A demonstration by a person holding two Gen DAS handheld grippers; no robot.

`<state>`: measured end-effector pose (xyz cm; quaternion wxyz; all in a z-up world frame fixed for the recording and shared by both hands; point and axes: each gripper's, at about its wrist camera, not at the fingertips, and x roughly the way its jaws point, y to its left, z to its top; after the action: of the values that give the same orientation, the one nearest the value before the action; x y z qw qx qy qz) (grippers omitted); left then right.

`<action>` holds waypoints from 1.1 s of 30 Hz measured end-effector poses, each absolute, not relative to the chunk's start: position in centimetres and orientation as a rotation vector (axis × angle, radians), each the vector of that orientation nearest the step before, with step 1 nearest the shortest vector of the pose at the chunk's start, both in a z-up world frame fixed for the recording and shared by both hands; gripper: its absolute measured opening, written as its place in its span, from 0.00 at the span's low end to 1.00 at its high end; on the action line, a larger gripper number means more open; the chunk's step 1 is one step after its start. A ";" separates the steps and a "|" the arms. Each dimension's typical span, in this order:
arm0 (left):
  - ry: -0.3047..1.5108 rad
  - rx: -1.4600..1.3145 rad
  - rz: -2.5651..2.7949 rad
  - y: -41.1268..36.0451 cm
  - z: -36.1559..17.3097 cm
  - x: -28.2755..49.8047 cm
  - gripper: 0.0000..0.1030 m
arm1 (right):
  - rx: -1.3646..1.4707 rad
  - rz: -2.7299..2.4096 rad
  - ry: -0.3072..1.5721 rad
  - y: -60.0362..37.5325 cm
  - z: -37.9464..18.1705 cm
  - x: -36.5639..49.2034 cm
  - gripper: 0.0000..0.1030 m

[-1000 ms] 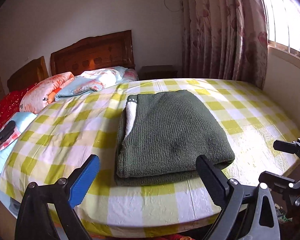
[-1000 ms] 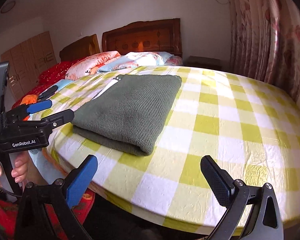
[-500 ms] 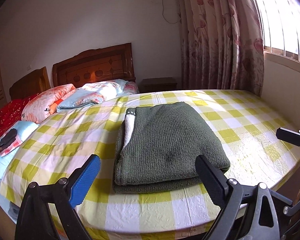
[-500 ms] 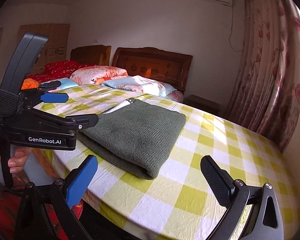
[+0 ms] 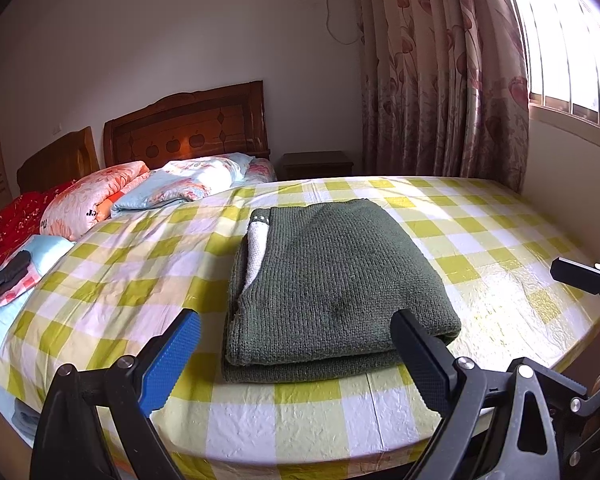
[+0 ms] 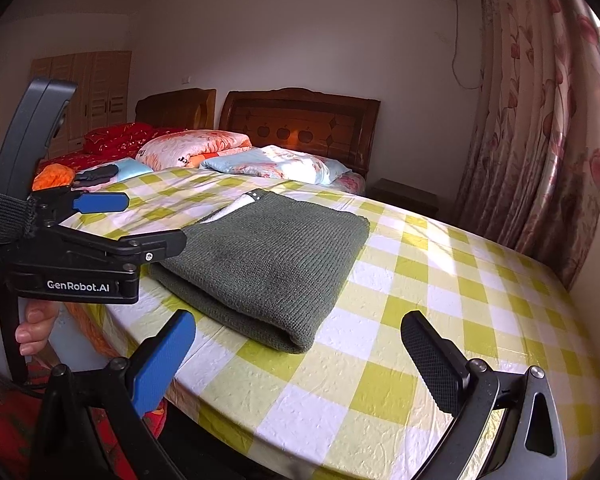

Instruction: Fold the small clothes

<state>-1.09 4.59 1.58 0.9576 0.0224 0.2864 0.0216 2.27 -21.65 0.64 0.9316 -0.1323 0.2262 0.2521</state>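
A dark green knitted sweater [image 5: 332,288] lies folded into a neat rectangle on the yellow-and-white checked bed cover [image 5: 112,280], close to the bed's near edge; a white inner lining shows at its left side. My left gripper [image 5: 296,356] hovers open just short of the sweater's near edge and holds nothing. In the right wrist view the same sweater [image 6: 268,260] sits ahead and to the left. My right gripper [image 6: 296,360] is open and empty over the bed's corner. The left gripper [image 6: 140,222] appears there at the left, held by a hand [image 6: 32,328].
Floral pillows [image 5: 100,196] and a folded quilt lie by the wooden headboard [image 5: 188,128]. A dark nightstand [image 5: 316,162] stands behind the bed. Flowered curtains [image 5: 440,80] and a bright window are at the right. A second bed with red bedding [image 6: 116,140] is at the left.
Both grippers have drawn back a little from the bed and tilted upward, so more of the wall shows. The sweater has not moved, and both stay open.
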 end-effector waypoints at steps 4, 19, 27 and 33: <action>0.582 0.044 0.043 4.6 1.5 -1.1 0.95 | -0.277 0.518 0.465 -21.4 0.6 2.1 1.00; 0.590 0.035 0.041 4.7 1.3 -1.0 0.95 | -0.274 0.517 0.472 -21.4 0.5 2.1 1.00; 0.587 0.037 0.039 4.6 1.3 -1.0 0.95 | -0.273 0.516 0.473 -21.3 0.4 2.1 1.00; 0.592 0.033 0.039 4.7 1.3 -0.9 0.95 | -0.273 0.516 0.473 -21.3 0.5 2.1 1.00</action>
<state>-0.94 4.73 1.32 0.9562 0.0163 0.2916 0.0192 2.11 -21.32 0.45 0.9302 -0.1335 0.2310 0.2519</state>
